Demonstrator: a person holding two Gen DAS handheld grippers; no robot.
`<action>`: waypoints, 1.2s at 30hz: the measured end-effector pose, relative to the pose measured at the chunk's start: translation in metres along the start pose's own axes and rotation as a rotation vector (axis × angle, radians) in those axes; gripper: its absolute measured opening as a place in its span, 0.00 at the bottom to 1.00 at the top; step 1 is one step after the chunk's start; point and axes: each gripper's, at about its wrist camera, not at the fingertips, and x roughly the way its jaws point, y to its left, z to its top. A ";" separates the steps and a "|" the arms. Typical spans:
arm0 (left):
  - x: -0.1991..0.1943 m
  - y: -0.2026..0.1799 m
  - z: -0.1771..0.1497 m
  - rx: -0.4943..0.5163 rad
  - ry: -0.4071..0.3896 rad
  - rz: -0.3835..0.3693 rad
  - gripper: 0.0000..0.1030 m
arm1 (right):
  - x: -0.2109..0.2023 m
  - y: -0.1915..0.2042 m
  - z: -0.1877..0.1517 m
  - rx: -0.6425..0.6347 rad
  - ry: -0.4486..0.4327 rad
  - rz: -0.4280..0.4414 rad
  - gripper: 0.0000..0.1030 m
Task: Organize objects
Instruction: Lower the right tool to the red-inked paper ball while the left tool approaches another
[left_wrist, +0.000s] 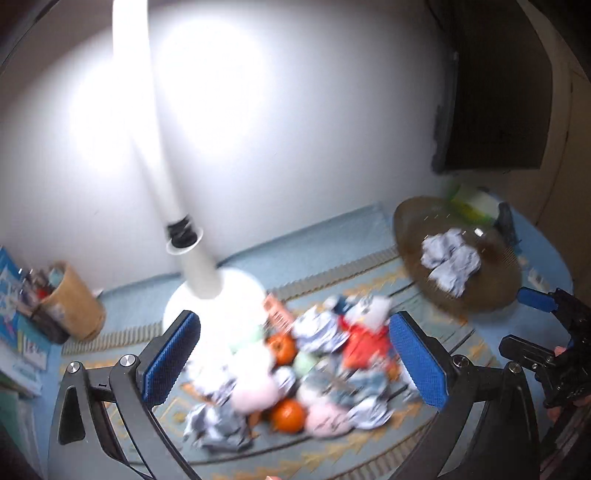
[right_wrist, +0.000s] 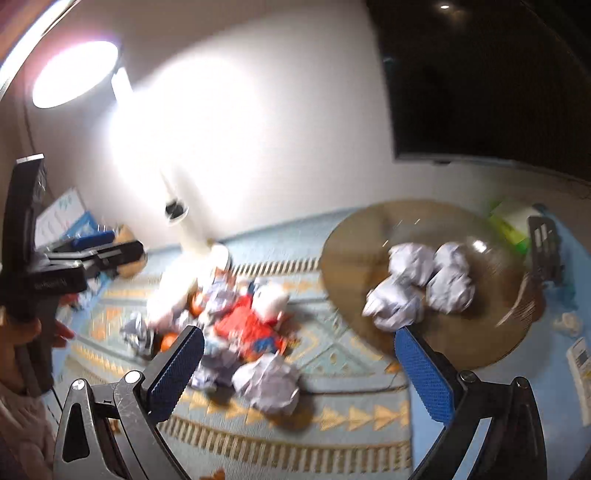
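left gripper (left_wrist: 295, 358): bottom of frame, jaws spread wide, nothing between
right gripper (right_wrist: 299, 373): bottom, jaws spread wide, empty
object pile (left_wrist: 295, 373): frame centre, on rug (right_wrist: 332, 417)
tray (right_wrist: 347, 251): right, beyond pile, holds crumpled paper balls (right_wrist: 417, 284)
lamp (left_wrist: 207, 273): behind pile

A white floor lamp (left_wrist: 201, 273) stands lit on a round base at the back edge of a patterned rug (right_wrist: 332, 354), close to the pale wall (left_wrist: 314, 129). A tan wicker bin (left_wrist: 74, 302) sits left beside stacked books (left_wrist: 14, 314), and a dark screen (right_wrist: 480, 81) hangs on the right.
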 end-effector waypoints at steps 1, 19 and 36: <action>0.004 0.016 -0.021 -0.011 0.036 0.027 1.00 | 0.013 0.010 -0.015 -0.028 0.015 0.002 1.00; 0.094 0.059 -0.112 -0.170 0.163 0.078 1.00 | 0.103 0.010 -0.071 -0.039 0.208 -0.224 1.00; 0.096 0.058 -0.121 -0.172 0.161 0.077 1.00 | 0.102 0.006 -0.072 -0.038 0.209 -0.223 1.00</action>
